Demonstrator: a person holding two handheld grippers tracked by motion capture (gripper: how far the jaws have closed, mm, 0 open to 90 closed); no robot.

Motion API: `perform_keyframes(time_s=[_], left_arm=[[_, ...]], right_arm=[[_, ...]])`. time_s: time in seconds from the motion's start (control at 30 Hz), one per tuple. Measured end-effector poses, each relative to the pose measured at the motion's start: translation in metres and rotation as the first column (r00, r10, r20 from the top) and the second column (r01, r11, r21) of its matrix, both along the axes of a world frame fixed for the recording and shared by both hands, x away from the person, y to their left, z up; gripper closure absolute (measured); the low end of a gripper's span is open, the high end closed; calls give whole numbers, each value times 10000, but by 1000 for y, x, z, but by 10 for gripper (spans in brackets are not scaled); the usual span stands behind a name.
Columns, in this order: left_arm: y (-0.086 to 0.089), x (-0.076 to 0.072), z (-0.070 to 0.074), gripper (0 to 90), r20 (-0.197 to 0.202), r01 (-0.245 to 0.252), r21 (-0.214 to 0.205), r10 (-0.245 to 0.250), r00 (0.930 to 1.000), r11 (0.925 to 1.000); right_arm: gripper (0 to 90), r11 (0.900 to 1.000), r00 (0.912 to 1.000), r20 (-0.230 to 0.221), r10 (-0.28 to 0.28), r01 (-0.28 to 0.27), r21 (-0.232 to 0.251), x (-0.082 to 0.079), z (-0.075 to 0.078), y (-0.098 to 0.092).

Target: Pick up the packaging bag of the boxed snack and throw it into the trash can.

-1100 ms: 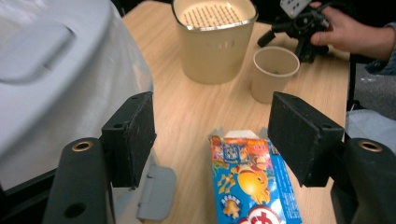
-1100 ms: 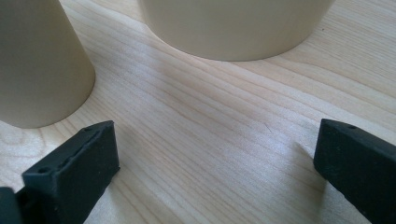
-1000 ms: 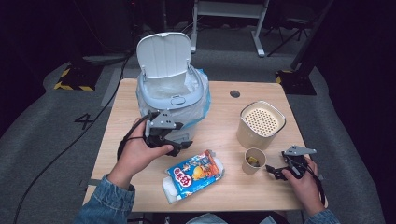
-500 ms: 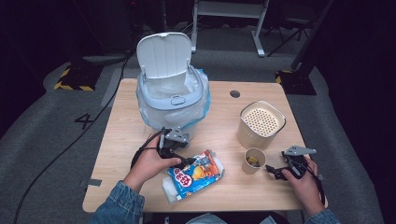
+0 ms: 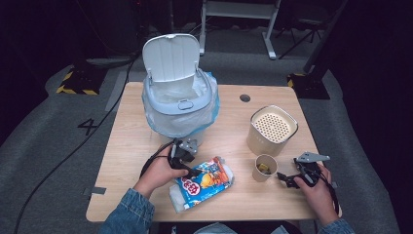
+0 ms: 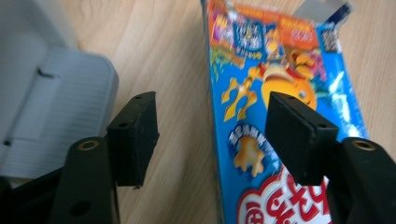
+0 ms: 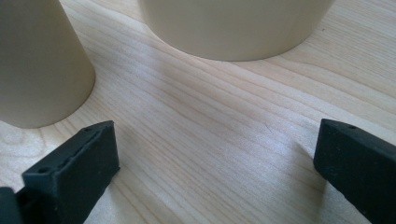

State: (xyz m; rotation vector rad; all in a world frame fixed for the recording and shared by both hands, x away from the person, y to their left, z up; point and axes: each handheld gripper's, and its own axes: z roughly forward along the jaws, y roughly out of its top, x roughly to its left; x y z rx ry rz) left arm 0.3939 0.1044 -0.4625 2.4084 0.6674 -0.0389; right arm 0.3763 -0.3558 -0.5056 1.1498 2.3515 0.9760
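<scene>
A blue and orange snack bag (image 5: 204, 184) lies flat near the table's front edge. My left gripper (image 5: 193, 170) is low over its upper left corner. In the left gripper view the bag (image 6: 261, 70) has its long edge between the jaws of the left gripper (image 6: 217, 135). The jaws have just been closing and stand apart, with neither pad pressed on the bag. My right gripper (image 5: 283, 178) rests open at the right, beside a small paper cup (image 5: 265, 168). Bare wood lies between the jaws of the right gripper (image 7: 215, 158).
An open-lidded pale blue bin (image 5: 180, 105) with a liner stands at the back, and its grey ribbed base (image 6: 51, 107) is close to my left jaw. A beige canister (image 5: 272, 129) with a perforated lid stands behind the cup (image 7: 37, 60). The wooden table (image 5: 131, 141) has bare wood at its left.
My left hand has come down and to the right, from beside the bin to the snack bag's corner. The right hand and the objects have kept still.
</scene>
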Motion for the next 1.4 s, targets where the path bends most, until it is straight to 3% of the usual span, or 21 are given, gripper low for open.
perform_keyframes(time_s=[0.03, 0.07, 0.1, 0.23, 0.27, 0.3, 0.4, 0.43, 0.63, 0.8, 0.87, 0.9, 0.97, 1.0, 1.07, 1.17, 1.23, 1.33, 1.4], left_arm=[[0, 0, 0, 377, 0, 0, 0, 0, 10000, 10000], [-1, 2, -3, 395, -393, 13, 87, -9, 9992, 10000], [-1, 2, -3, 398, -393, 13, 87, -9, 9992, 10000], [-5, 4, -8, 438, -1222, 155, 183, -132, 9924, 9997], [-5, 4, -8, 460, -1222, 155, 183, -132, 9924, 9997], [-7, 4, -9, 483, -1574, 284, 242, -242, 9872, 9993], [-9, 3, -11, 552, -1798, 405, 314, -342, 9831, 9987], [-10, 3, -11, 596, -1707, 425, 517, -331, 9848, 9978], [-8, 4, -9, 769, -1454, 484, 753, -371, 9887, 9960], [-3, 4, -3, 843, -1379, 335, 193, -305, 9900, 9993], [2, 3, 6, 869, -1119, 373, -253, -399, 9929, 9990], [2, 3, 6, 872, -1119, 373, -253, -399, 9929, 9990], [6, -1, 21, 878, -633, 321, -685, -364, 9973, 9971], [6, -1, 21, 880, -633, 321, -685, -364, 9973, 9971], [10, -4, 32, 882, -241, 368, -1164, -399, 9989, 9925], [15, -9, 51, 887, 545, 377, -1875, -279, 9981, 9815], [17, -11, 56, 888, 721, 353, -2002, -212, 9972, 9791], [20, -13, 66, 888, 1199, 385, -2479, -88, 9927, 9680], [22, -14, 75, 888, 1693, 336, -2976, 181, 9854, 9541]], right_arm=[[1, 10000, 10000, 0, 0, 0, 0, 0, 0, 0], [1, 10000, 10000, 2, 0, 0, -2, 0, 0, 0], [1, 10000, 10000, 2, 0, 0, -2, 0, 0, 0], [1, 10000, 10000, -4, -2, 2, 8, 0, 0, 0], [1, 10000, 10000, -4, -2, 2, 8, 0, 0, 0], [1, 10000, 10000, 4, 1, -1, -3, 0, 0, 0], [1, 10000, 10000, -4, -2, 2, 8, 0, 0, 0], [0, 10000, 10000, -3, -2, 2, 9, 0, 0, 0], [1, 10000, 10000, 0, -1, 1, 8, 0, 0, 0], [0, 10000, 10000, 2, 2, -2, -1, 0, 0, 0], [1, 10000, 10000, -3, -1, 1, 8, 0, 0, 0], [1, 10000, 10000, -3, -1, 1, 8, 0, 0, 0], [0, 10000, 10000, -2, -1, 1, 9, 0, 0, 0], [0, 10000, 10000, -2, -1, 1, 9, 0, 0, 0], [1, 10000, 10000, -4, -3, 3, 9, 0, 0, 0], [1, 10000, 10000, 1, 0, 0, 1, 0, 0, 0], [1, 10000, 10000, 2, 0, 0, 0, 0, 0, 0], [1, 10000, 10000, 3, 1, -1, -1, 0, 0, 0], [0, 10000, 10000, 1, -2, 2, 0, 0, 0, 0]])
